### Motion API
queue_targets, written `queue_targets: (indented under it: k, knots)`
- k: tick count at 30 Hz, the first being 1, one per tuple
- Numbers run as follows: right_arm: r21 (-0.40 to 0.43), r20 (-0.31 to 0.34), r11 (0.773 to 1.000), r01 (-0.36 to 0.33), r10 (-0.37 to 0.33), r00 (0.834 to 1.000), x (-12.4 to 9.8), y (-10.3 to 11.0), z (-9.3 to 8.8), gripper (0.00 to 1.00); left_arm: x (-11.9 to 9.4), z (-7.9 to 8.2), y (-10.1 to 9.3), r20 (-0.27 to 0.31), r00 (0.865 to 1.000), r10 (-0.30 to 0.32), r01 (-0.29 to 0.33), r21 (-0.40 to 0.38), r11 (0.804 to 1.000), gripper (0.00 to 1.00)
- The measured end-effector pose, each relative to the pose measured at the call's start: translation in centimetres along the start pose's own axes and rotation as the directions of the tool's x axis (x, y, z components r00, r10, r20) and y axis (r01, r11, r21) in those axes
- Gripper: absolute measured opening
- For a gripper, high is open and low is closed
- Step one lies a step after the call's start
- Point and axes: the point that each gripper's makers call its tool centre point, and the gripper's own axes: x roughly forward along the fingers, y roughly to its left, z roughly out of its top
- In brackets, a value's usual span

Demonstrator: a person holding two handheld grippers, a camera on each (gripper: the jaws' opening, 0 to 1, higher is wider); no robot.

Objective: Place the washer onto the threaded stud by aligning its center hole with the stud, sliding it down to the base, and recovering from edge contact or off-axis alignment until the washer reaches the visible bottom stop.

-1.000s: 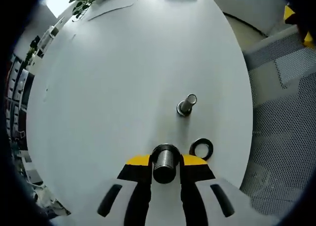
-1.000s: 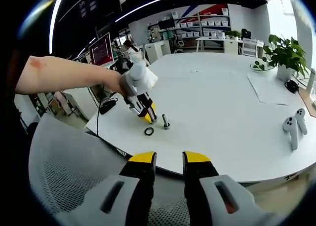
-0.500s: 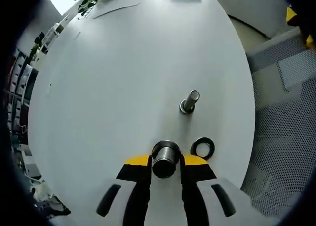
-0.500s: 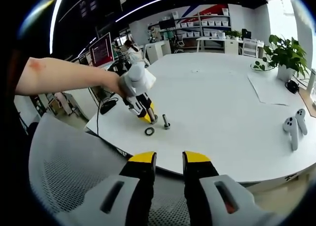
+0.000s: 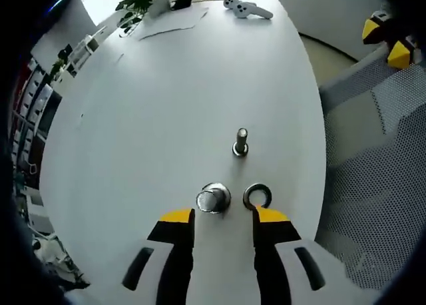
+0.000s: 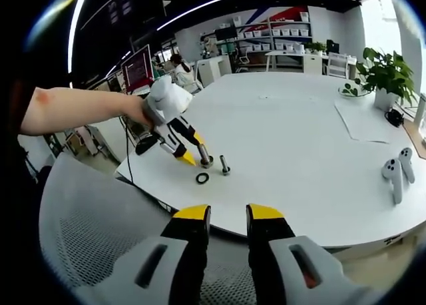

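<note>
Hovering left tool (image 5: 222, 220), jaws apart

We see a large white oval table (image 6: 299, 138) filling the middle of the right gripper view, a potted plant (image 6: 381, 72) at upper right, white shelving (image 6: 266, 32) along the far wall, and a grey mesh chair (image 6: 93, 232) at lower left.

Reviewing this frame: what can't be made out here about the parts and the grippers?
- Washer: hole size against stud too small to judge, left gripper view.
- Metal cylinder: seen end-on, its type unclear.
- Stud threads: too small, right gripper view.
- Right gripper: jaws' tips cut off by nothing, but empty.
</note>
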Motion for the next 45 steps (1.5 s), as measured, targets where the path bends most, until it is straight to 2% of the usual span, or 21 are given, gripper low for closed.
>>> queue_targets:
  k: [2,3,4,6,9,12,15,18,28,30,33,43,45]
  knots:
    - [-0.001,-0.001,1.000,-0.001,0.001,1.000,0.0,0.0,0.0,0.25,-0.4,0.7,-0.2,0.054,0.999,-0.002,0.003,-0.012,1.000,0.33]
    - [-0.001,0.000,1.000,-0.002,0.002,1.000,0.0,0.0,0.0,0.24,-0.8,0.8,-0.6,0.069,0.998,-0.008,0.011,-0.044,0.999,0.33]
    - [-0.002,0.000,1.000,-0.002,0.002,1.000,0.0,0.0,0.0,0.24,-1.1,0.7,-0.5,0.067,0.998,-0.003,0.007,-0.057,0.998,0.33]
    - [-0.002,0.001,1.000,-0.002,0.002,1.000,0.0,0.0,0.0,0.24,-1.5,0.9,-0.5,0.098,0.995,-0.001,0.008,-0.069,0.998,0.33]
    - [-0.001,0.002,1.000,-0.002,0.002,1.000,0.0,0.0,0.0,0.24,-2.1,0.7,-0.7,0.117,0.993,0.007,0.003,-0.085,0.996,0.32]
    - [-0.002,0.002,1.000,-0.002,0.002,1.000,0.0,0.0,0.0,0.24,-2.3,0.7,-1.3,0.139,0.990,-0.011,0.025,-0.104,0.994,0.31]
    - [-0.001,0.004,1.000,-0.001,0.001,1.000,0.0,0.0,0.1,0.24,-1.8,0.5,-2.3,0.129,0.991,-0.027,0.038,-0.084,0.996,0.31]
    - [-0.001,0.005,1.000,-0.001,0.001,1.000,0.0,0.0,0.1,0.25,-1.3,0.5,-2.4,0.141,0.990,-0.006,0.014,-0.058,0.998,0.30]
    - [0.002,0.004,1.000,0.001,-0.001,1.000,0.0,0.0,0.1,0.24,1.2,-0.4,-4.0,0.090,0.993,-0.073,0.076,-0.034,0.997,0.30]
    - [0.003,0.004,1.000,0.002,-0.002,1.000,0.0,0.0,0.1,0.25,1.6,-0.7,-3.9,0.077,0.995,-0.069,0.073,-0.048,0.996,0.30]
    - [0.003,0.002,1.000,0.002,-0.002,1.000,0.0,0.0,0.0,0.24,2.3,-1.3,-4.1,0.047,0.997,-0.067,0.068,-0.011,0.998,0.29]
    - [0.004,0.001,1.000,0.004,-0.004,1.000,0.0,-0.1,0.0,0.25,4.0,-1.1,-4.2,0.029,0.998,-0.054,0.054,0.014,0.998,0.29]
    - [0.005,0.002,1.000,0.004,-0.004,1.000,0.0,-0.1,0.0,0.25,4.4,-1.4,-4.6,0.009,0.998,-0.061,0.061,0.017,0.998,0.29]
